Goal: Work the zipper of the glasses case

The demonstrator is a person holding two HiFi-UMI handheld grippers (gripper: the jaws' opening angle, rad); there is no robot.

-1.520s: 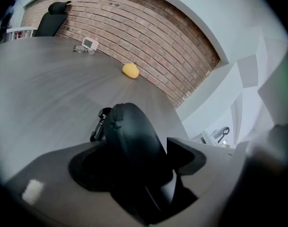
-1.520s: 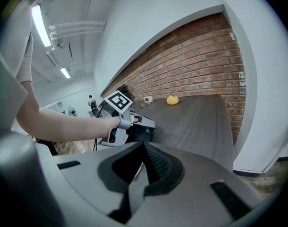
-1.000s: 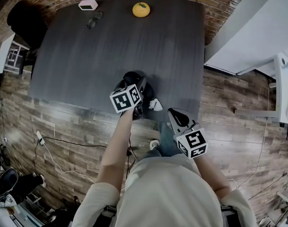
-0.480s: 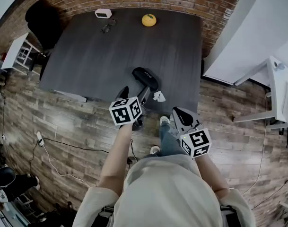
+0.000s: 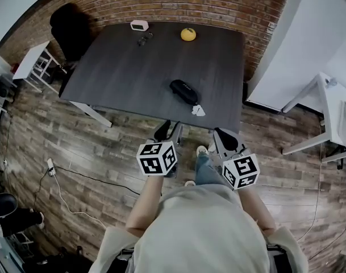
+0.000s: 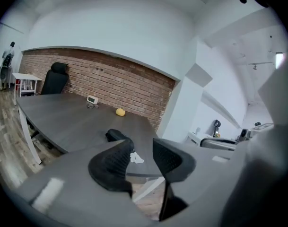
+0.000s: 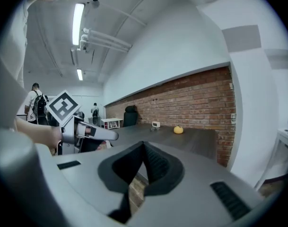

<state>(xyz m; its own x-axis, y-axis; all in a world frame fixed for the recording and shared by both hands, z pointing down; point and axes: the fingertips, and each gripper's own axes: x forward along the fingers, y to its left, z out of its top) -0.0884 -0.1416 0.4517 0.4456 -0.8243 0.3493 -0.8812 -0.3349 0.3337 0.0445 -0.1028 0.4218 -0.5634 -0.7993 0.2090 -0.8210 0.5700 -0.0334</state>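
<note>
Both pulled back from the glasses case (image 5: pixel 184 91), so nothing holds it: your left gripper (image 6: pixel 141 157) just half closed on nothing, your right gripper (image 7: pixel 143 167) is shut and empty.

We record the black glasses case (image 5: pixel 184 91) lying on the table (image 5: pixel 121 73), with a white scrap (image 5: pixel 198 111) just beside it. The left tongs (image 5: pixel 169 131) and right tongs (image 5: pixel 225 135) hang over the floor (image 5: pixel 104 147). The left jaws have just been closing, with nothing between them.

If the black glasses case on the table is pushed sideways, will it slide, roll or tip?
The glasses case lies flat and low, so it would probably slide or spin, not tip. Its rounded shell holds its shape, so it is likely stiff. The table looks smooth, so it may skid easily.
</note>
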